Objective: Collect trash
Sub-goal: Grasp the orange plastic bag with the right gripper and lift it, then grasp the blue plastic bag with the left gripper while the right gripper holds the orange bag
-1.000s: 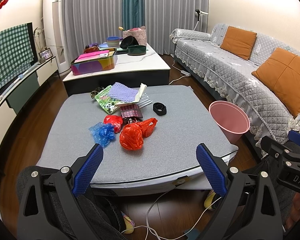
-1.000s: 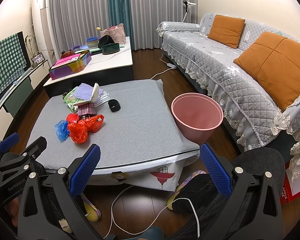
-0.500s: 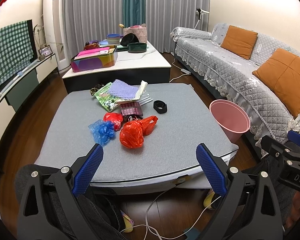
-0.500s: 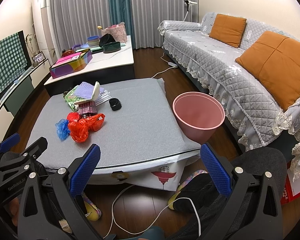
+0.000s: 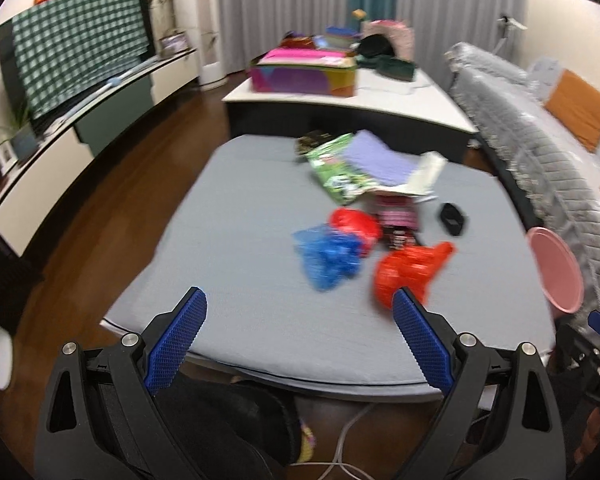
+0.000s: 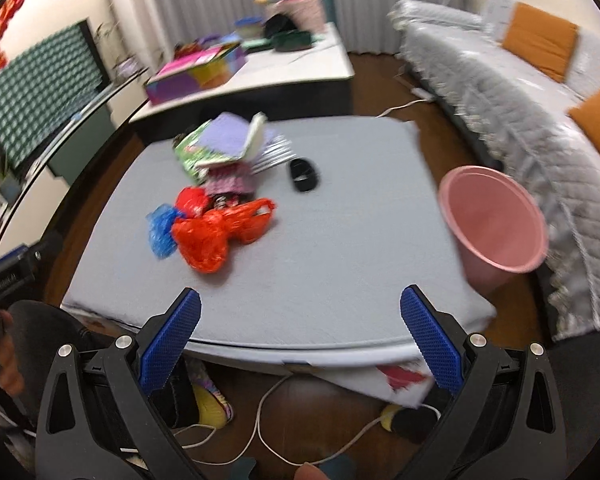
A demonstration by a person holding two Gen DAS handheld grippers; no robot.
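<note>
On the grey padded table (image 5: 240,216) (image 6: 352,216) lies a heap of trash: a red plastic bag (image 5: 410,270) (image 6: 216,232), a blue plastic bag (image 5: 328,256) (image 6: 162,230), a smaller red bag (image 5: 354,220), snack wrappers (image 5: 336,172) (image 6: 204,148) and a black ring-shaped item (image 5: 452,218) (image 6: 304,174). A pink bin (image 6: 494,226) (image 5: 556,276) stands at the table's right side. My left gripper (image 5: 298,334) and right gripper (image 6: 300,334) are both open and empty, above the table's near edge.
A white low table (image 5: 400,96) with a colourful box (image 5: 304,74) stands behind. A grey sofa (image 6: 520,92) with orange cushions runs along the right. A TV cabinet (image 5: 80,120) is on the left. Cables (image 6: 260,420) lie on the floor.
Both grippers have moved forward and closer to the table. The left view has swung left and the images are blurred from motion. The jaws stay open.
</note>
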